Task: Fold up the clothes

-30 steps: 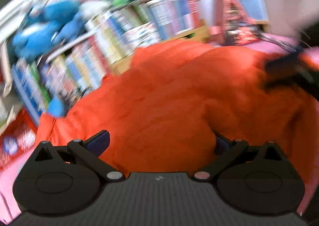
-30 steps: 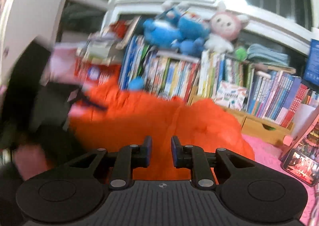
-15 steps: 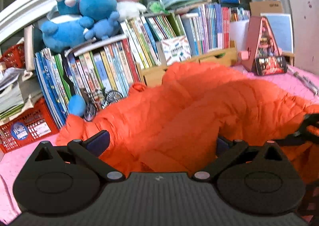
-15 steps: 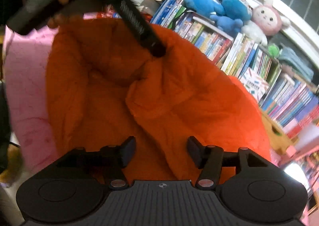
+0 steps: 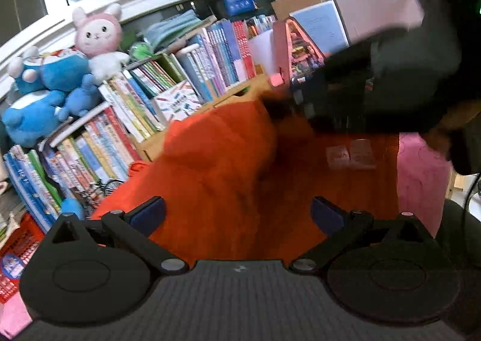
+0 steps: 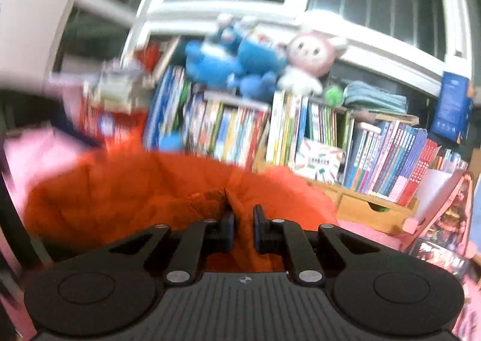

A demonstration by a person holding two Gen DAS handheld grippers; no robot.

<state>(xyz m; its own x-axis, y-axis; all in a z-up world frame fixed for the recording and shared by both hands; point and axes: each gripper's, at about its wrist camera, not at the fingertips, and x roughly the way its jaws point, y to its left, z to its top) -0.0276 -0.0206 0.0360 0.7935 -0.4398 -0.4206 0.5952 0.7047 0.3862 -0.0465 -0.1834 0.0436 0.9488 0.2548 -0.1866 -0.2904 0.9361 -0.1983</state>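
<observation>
Your right gripper (image 6: 243,228) has just snapped in from a wide spread half a second ago, and now its jaws pinch a ridge of the orange jacket (image 6: 126,190) low in the centre of the right wrist view. The jacket lies heaped across the lower middle of that frame on the pink cover (image 6: 33,154), in front of the bookshelf (image 6: 300,130).

Over on your left wrist view, your left gripper (image 5: 237,214) stands wide as before, the pads apart, orange fabric (image 5: 216,166) between them but not pinched. New here: the right gripper (image 5: 345,100) has swung in, a dark blurred shape at the upper right, meeting the jacket's raised edge. The plush toys (image 5: 60,70) now sit at the far left, and the books (image 5: 186,82) have slid leftward.
</observation>
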